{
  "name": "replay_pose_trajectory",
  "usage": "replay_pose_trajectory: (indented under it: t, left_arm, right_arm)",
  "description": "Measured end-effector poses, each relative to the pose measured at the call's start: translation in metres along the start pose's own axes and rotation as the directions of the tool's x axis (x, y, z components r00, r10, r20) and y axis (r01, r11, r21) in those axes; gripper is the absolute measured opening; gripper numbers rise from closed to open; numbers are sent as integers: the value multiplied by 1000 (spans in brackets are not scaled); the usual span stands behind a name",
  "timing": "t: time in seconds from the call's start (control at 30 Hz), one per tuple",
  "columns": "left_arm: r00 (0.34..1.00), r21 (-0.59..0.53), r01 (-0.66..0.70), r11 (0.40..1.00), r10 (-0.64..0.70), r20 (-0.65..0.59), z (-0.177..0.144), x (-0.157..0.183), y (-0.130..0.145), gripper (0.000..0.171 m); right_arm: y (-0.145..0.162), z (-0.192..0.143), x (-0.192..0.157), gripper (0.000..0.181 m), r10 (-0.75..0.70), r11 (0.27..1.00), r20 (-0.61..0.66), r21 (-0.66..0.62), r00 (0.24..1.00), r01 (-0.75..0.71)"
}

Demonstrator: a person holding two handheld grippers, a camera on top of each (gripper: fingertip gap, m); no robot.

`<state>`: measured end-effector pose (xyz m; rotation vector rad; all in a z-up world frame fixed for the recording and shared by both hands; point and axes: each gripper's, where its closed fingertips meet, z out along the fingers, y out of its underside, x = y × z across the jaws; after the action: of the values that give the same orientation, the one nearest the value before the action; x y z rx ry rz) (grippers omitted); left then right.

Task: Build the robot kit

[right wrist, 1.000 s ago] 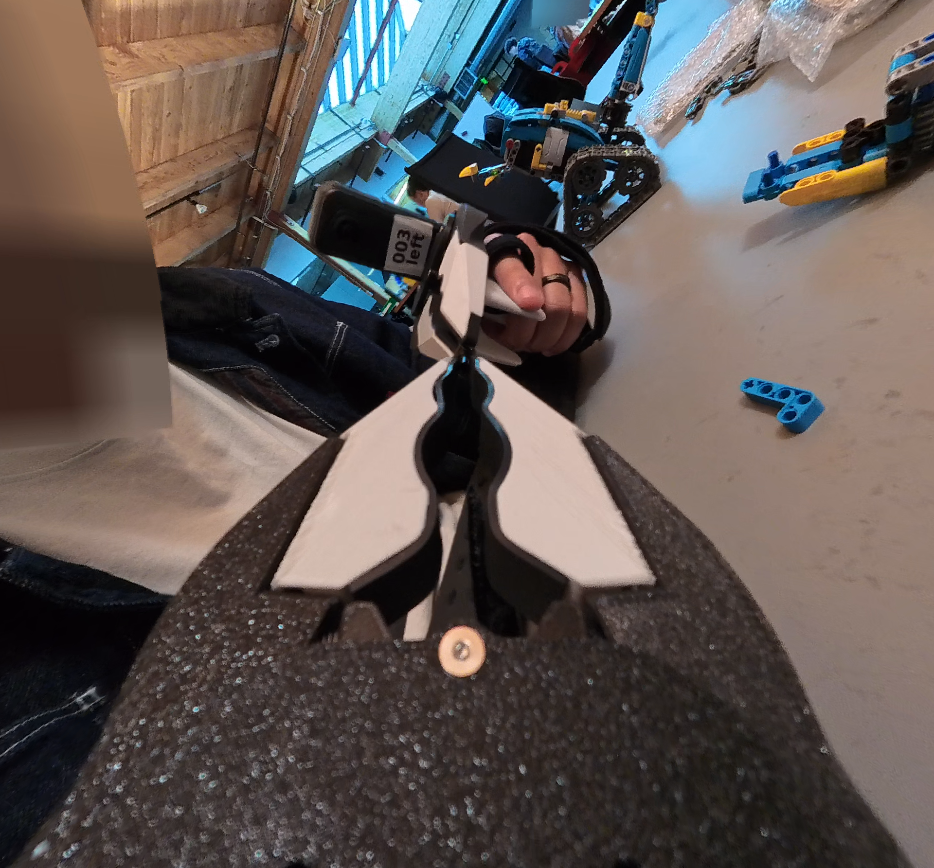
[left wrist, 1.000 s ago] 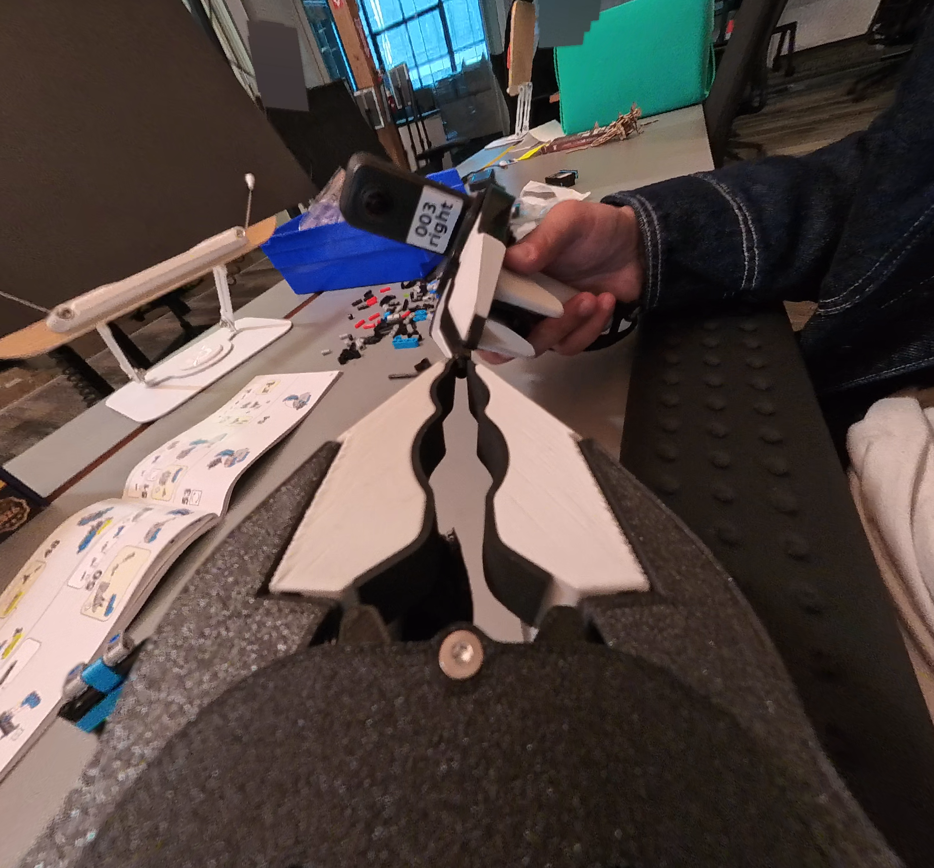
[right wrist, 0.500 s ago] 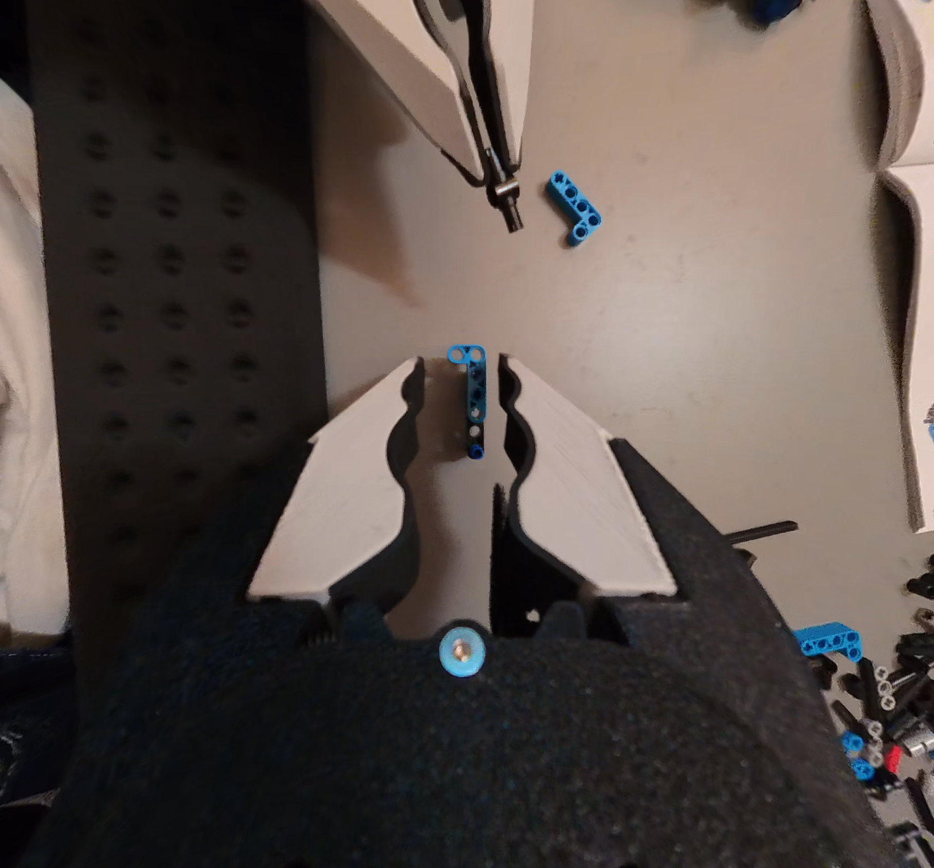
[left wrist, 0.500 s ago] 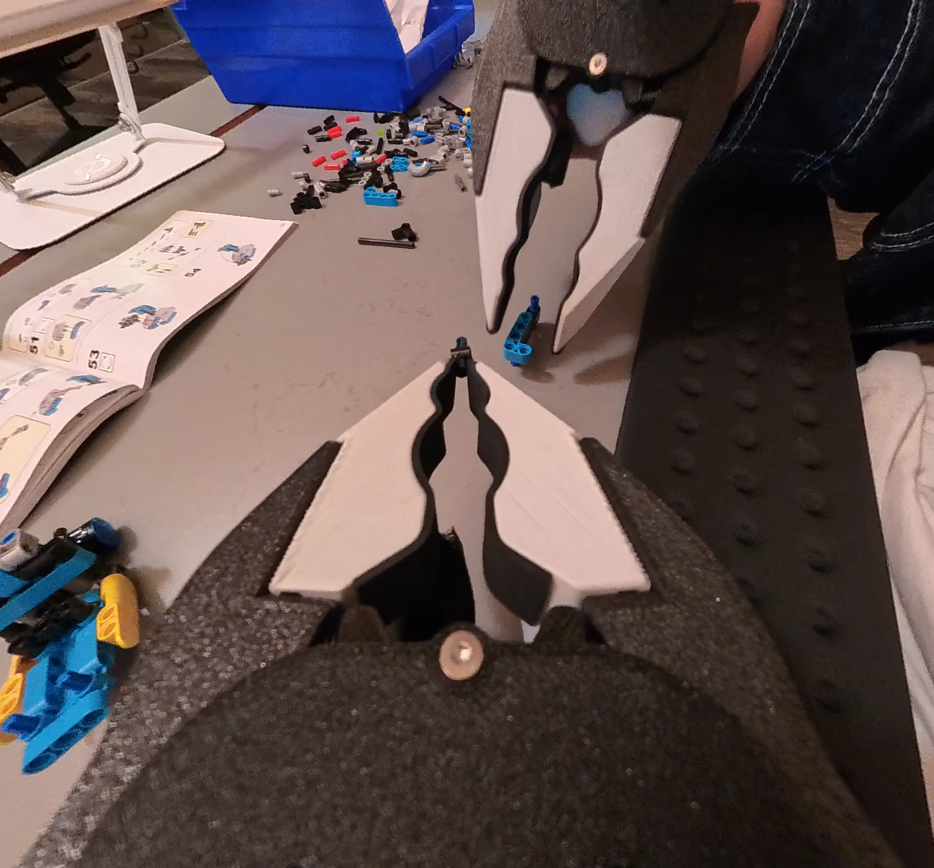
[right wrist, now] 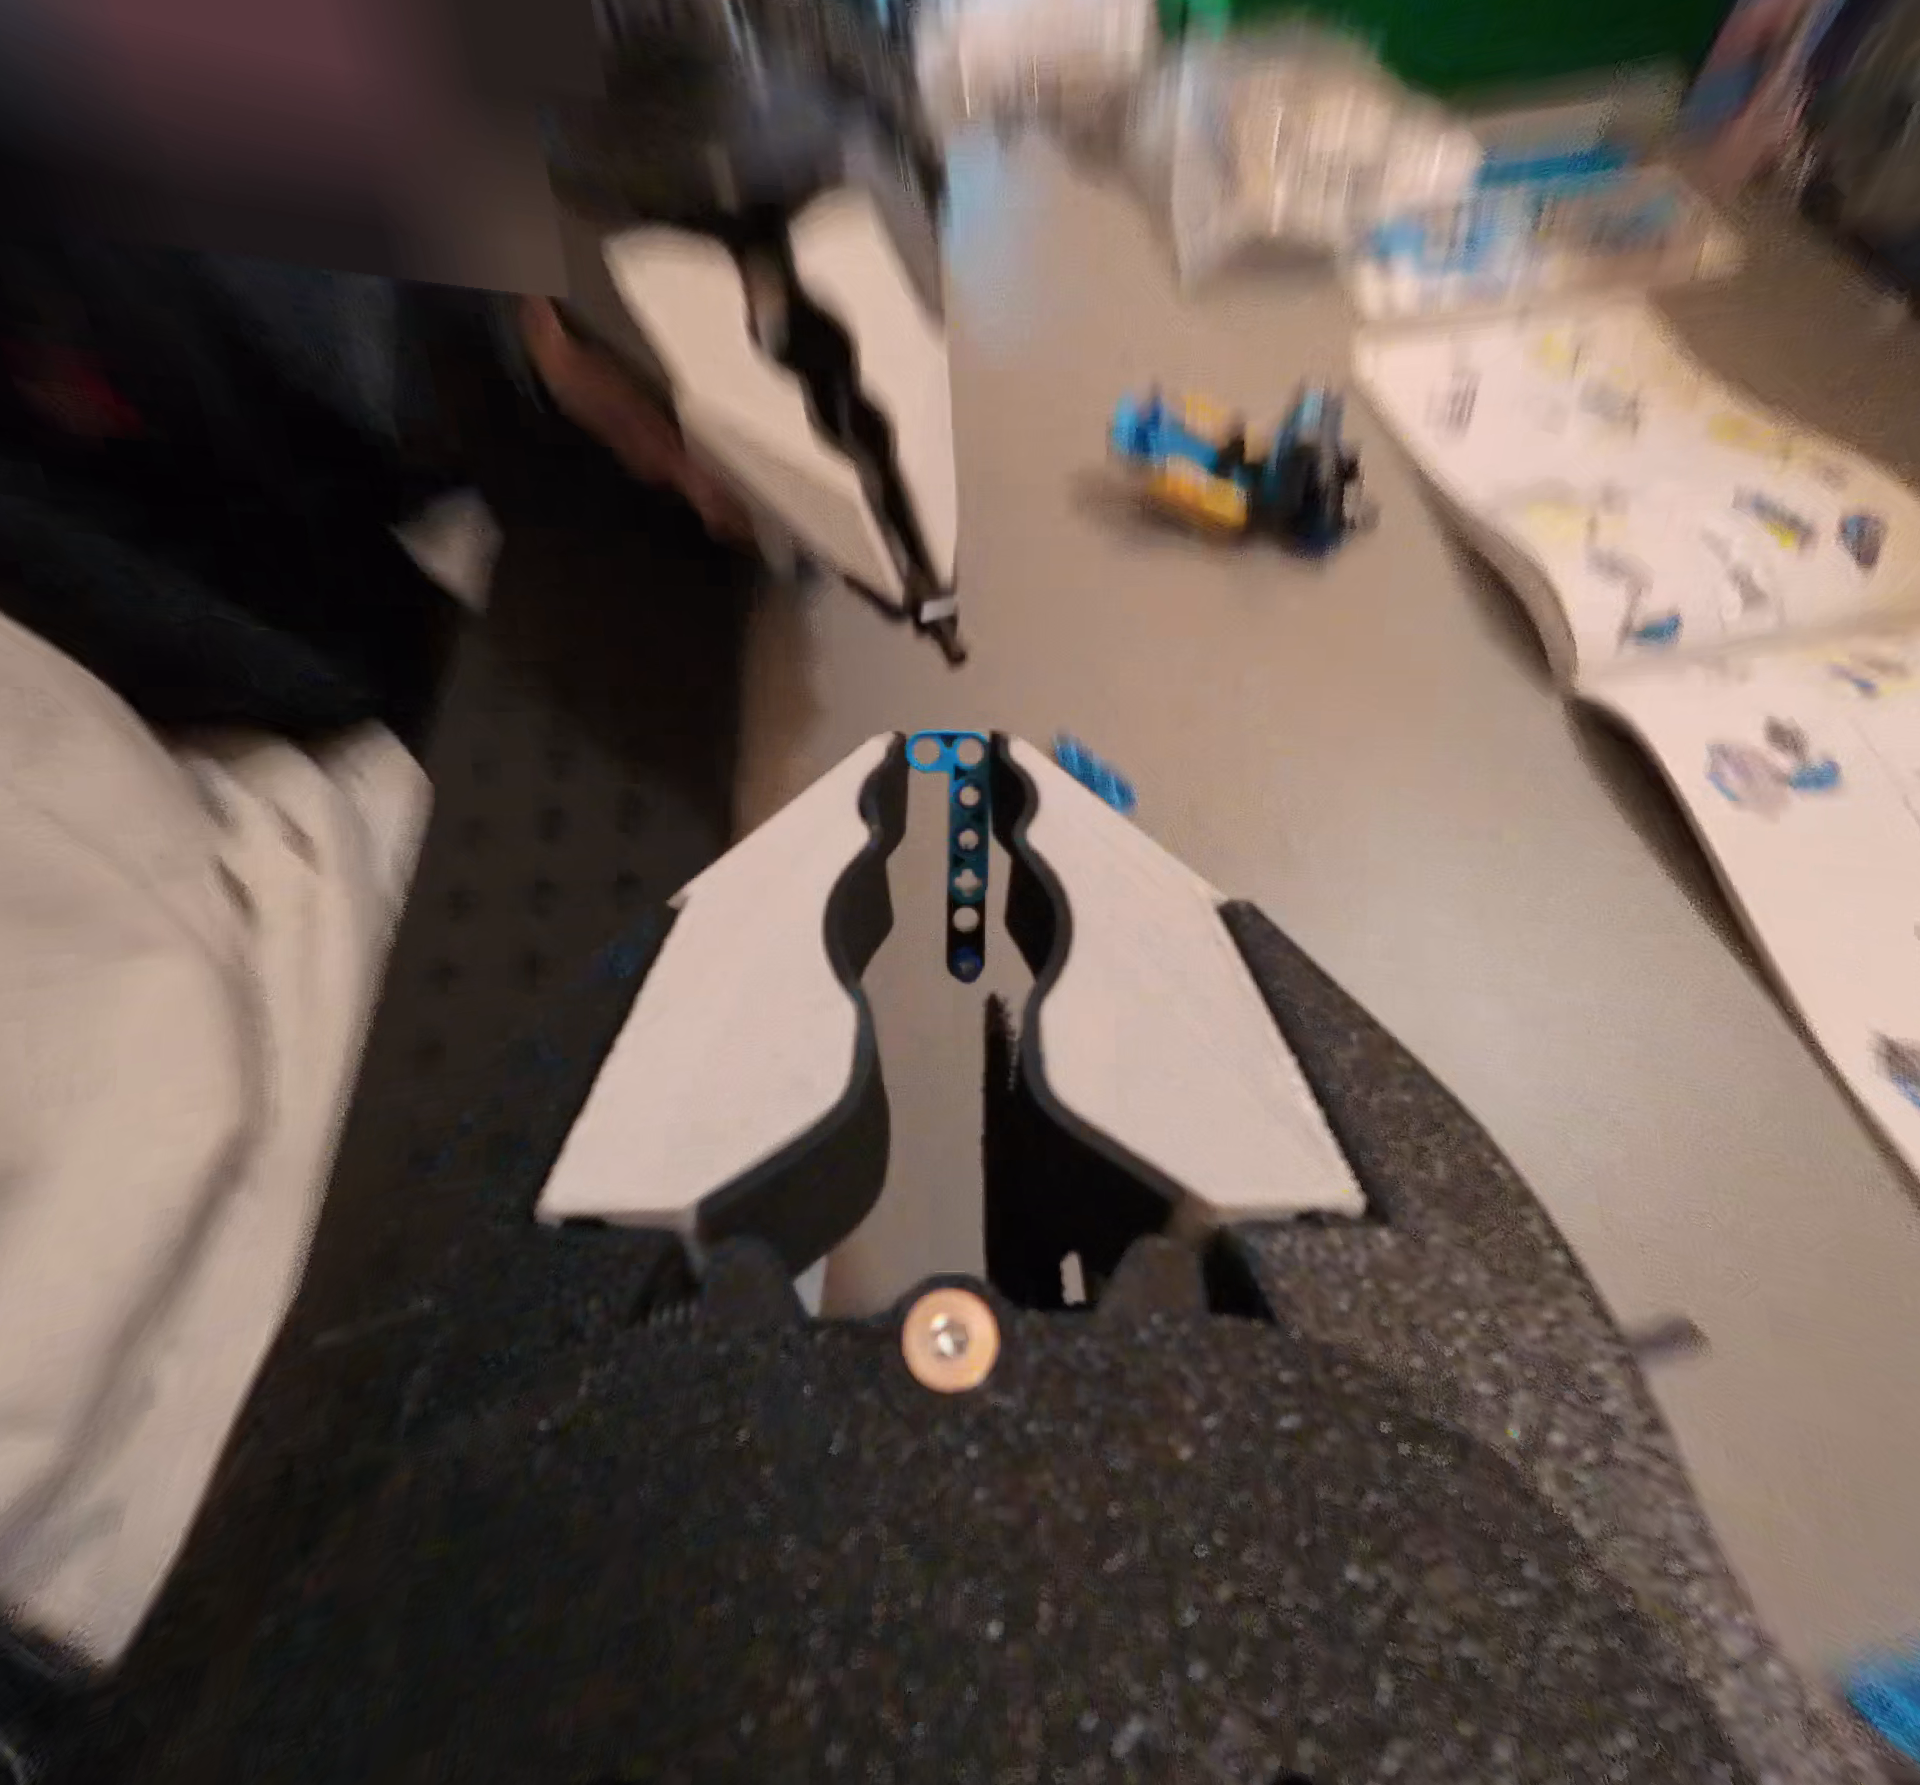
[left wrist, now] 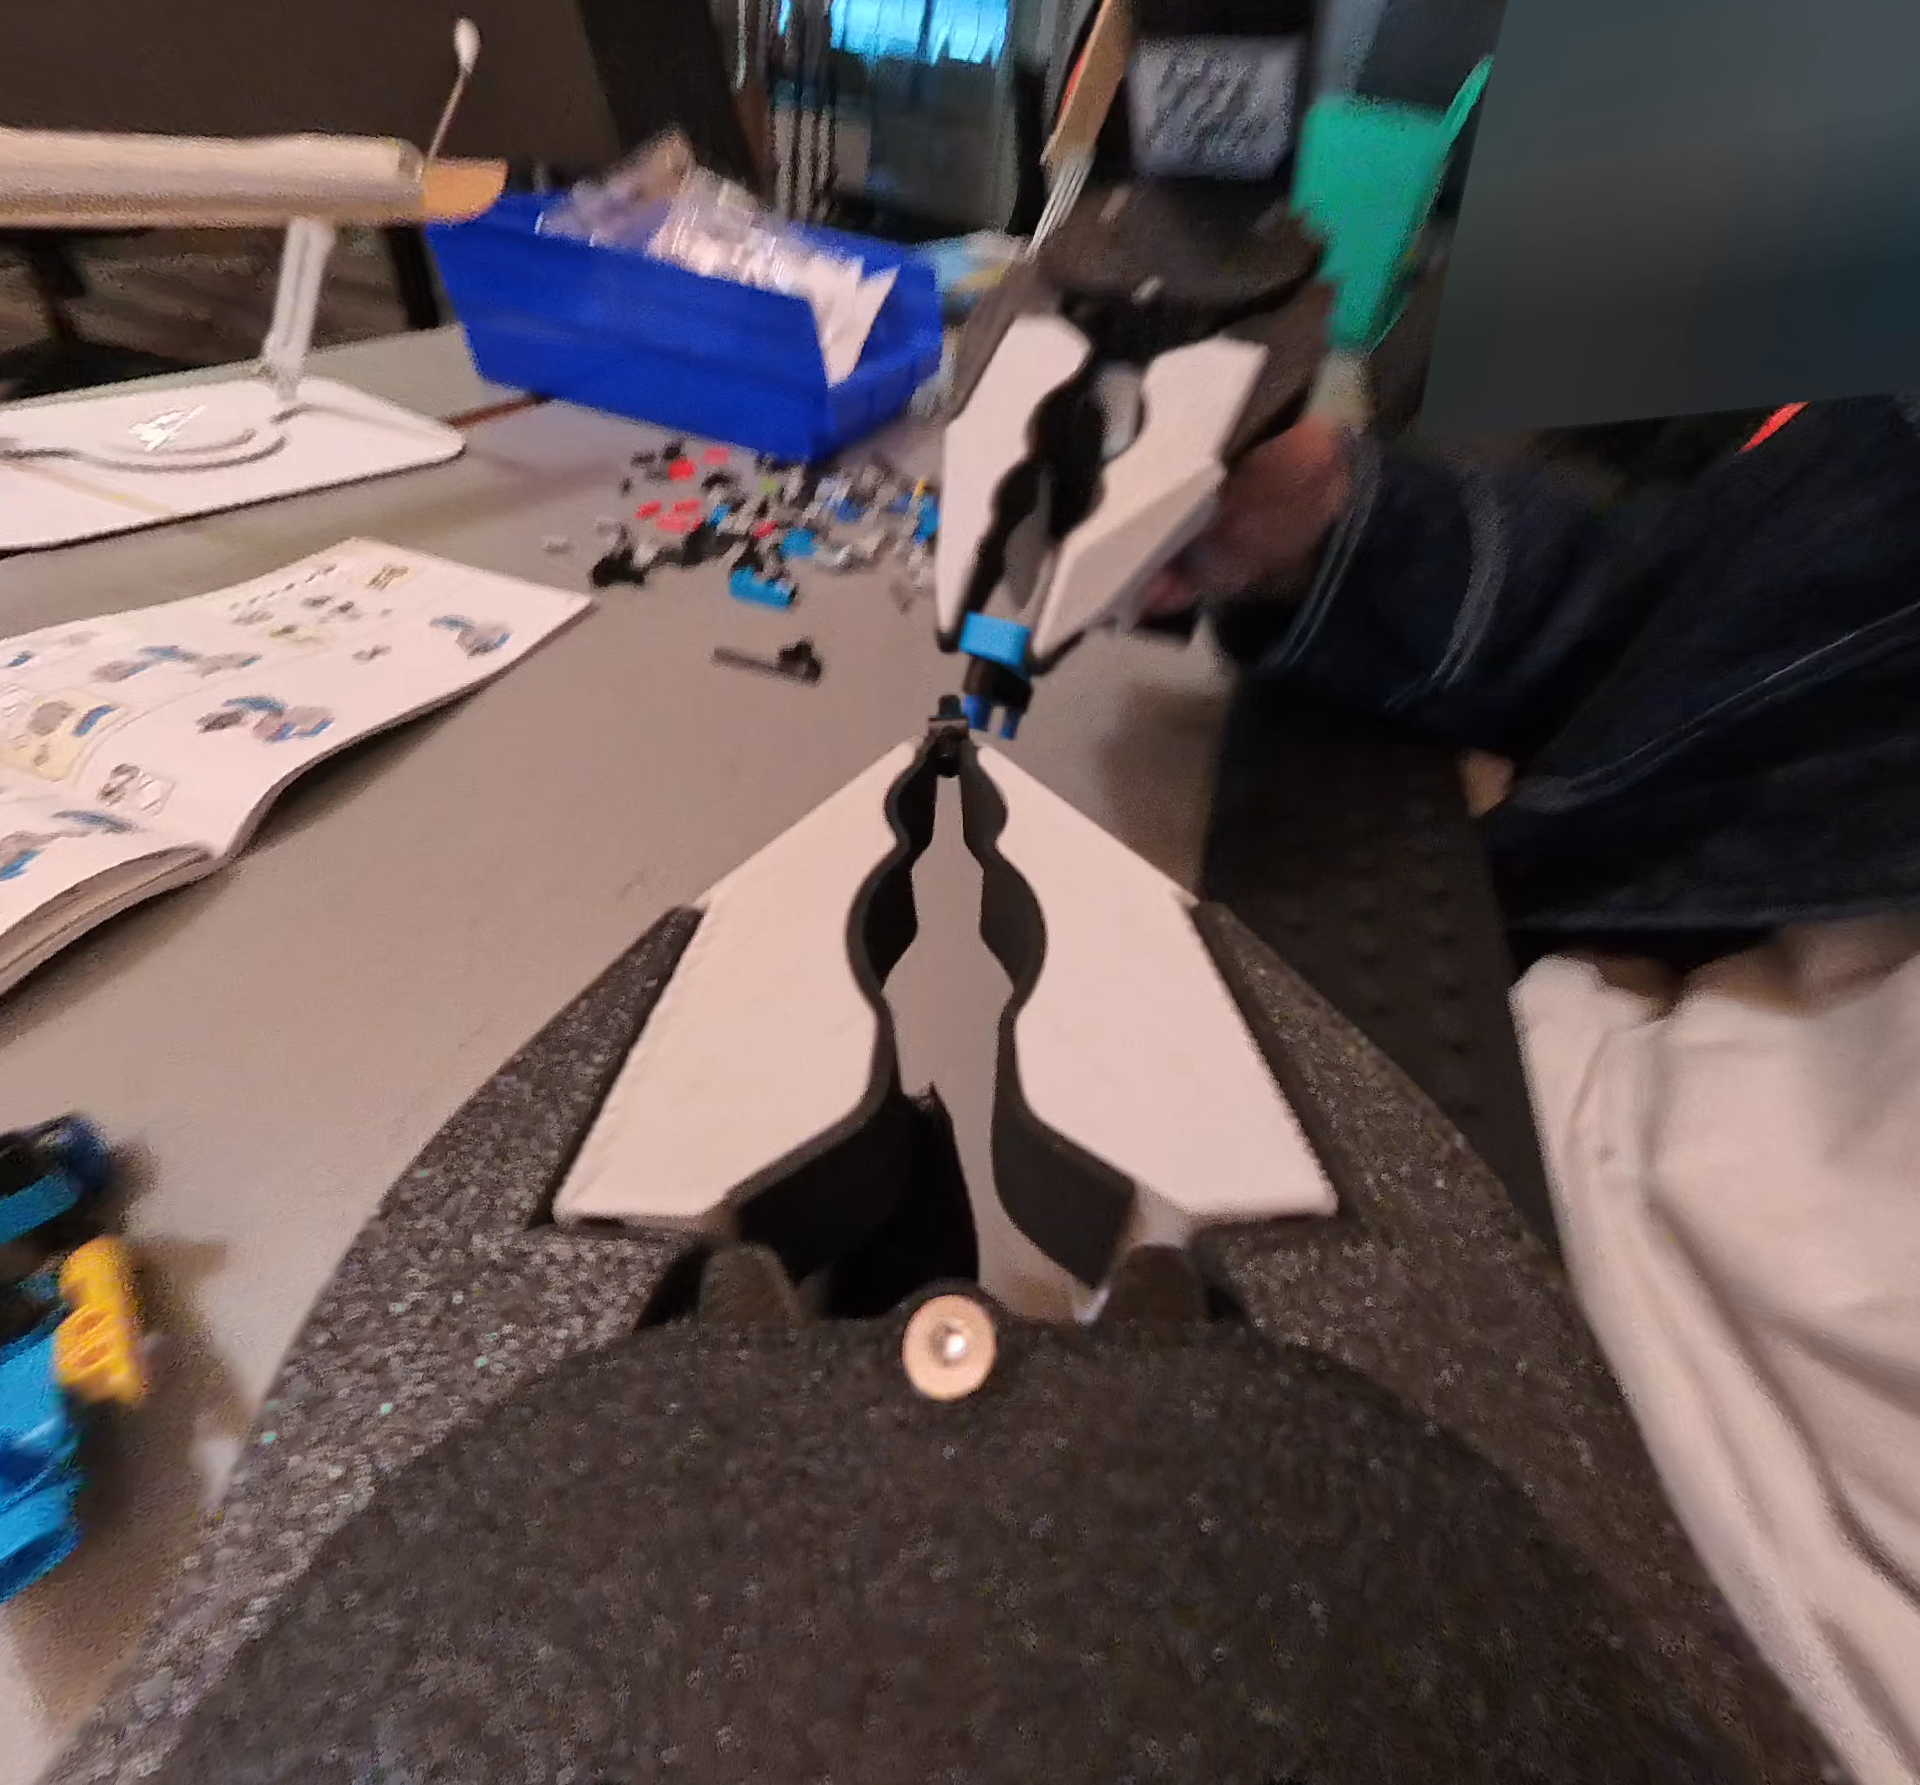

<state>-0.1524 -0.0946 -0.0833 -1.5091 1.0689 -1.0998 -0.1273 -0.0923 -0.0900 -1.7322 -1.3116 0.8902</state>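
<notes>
My left gripper [left wrist: 943, 746] is shut on a small black pin [left wrist: 947, 717] that sticks out past its tips. My right gripper [right wrist: 945, 746] is shut on a blue L-shaped beam [right wrist: 961, 852] with a row of holes. In the left wrist view the right gripper [left wrist: 992, 644] hangs just ahead, the blue beam [left wrist: 992, 660] in its tips close to my pin. In the right wrist view the left gripper [right wrist: 935, 608] points down with the black pin [right wrist: 943, 632] a little beyond my tips. Both are above the grey table [left wrist: 499, 852].
An open instruction booklet [left wrist: 239, 696], a pile of small loose parts [left wrist: 748, 520], a blue bin [left wrist: 686, 322] and a white stand [left wrist: 208, 447] are on the table. A blue and yellow model [right wrist: 1226, 462] stands farther off. A second blue beam [right wrist: 1091, 774] lies on the table. A black studded mat [left wrist: 1351, 904] is at the right. The grippers are tip to tip, or close to it.
My right gripper has closed on the blue beam and lifted it off the table. Both grippers have tilted up and now point at each other, tips close together.
</notes>
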Motion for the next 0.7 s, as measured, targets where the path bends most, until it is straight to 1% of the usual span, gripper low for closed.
replay_pose_trajectory:
  t: [0.03,0.07,0.1,0.17,0.27,0.33,0.43,0.47,0.5,0.7]
  left_arm:
    - [999,60,37,998,-35,-36,-4,3,-10,4]
    - [996,111,70,991,-63,-61,-8,5,-19,4]
    - [993,145,97,985,-86,-81,-11,6,-25,4]
    - [989,167,130,977,-116,-90,-13,4,-28,4]
    - [985,192,144,971,-121,-125,-14,9,-33,4]
    - [985,169,140,976,-120,-128,-11,11,-30,4]
    - [980,191,169,967,-144,-139,-12,12,-33,3]
    - [981,183,175,967,-155,-121,-10,8,-31,3]
    - [980,181,176,968,-155,-129,-10,10,-31,3]
    - [972,223,219,950,-194,-128,-11,8,-37,3]
  right_arm:
    - [-16,-7,0,14,72,987,59,137,996,-79]
    - [-25,-11,-1,14,123,963,120,224,985,-147]
    - [-31,-14,-4,14,150,941,171,279,974,-194]
    - [-41,-15,-10,13,157,912,211,345,965,-224]
    - [-45,-7,-14,14,177,895,236,366,956,-256]
    - [-49,-7,-13,14,200,874,257,390,945,-291]
    - [-45,0,-14,15,196,890,245,363,950,-277]
    - [-47,-2,-15,14,198,880,263,377,944,-289]
    - [-49,-2,-16,14,206,873,279,381,938,-305]
    - [-50,0,-12,14,232,856,295,390,927,-339]
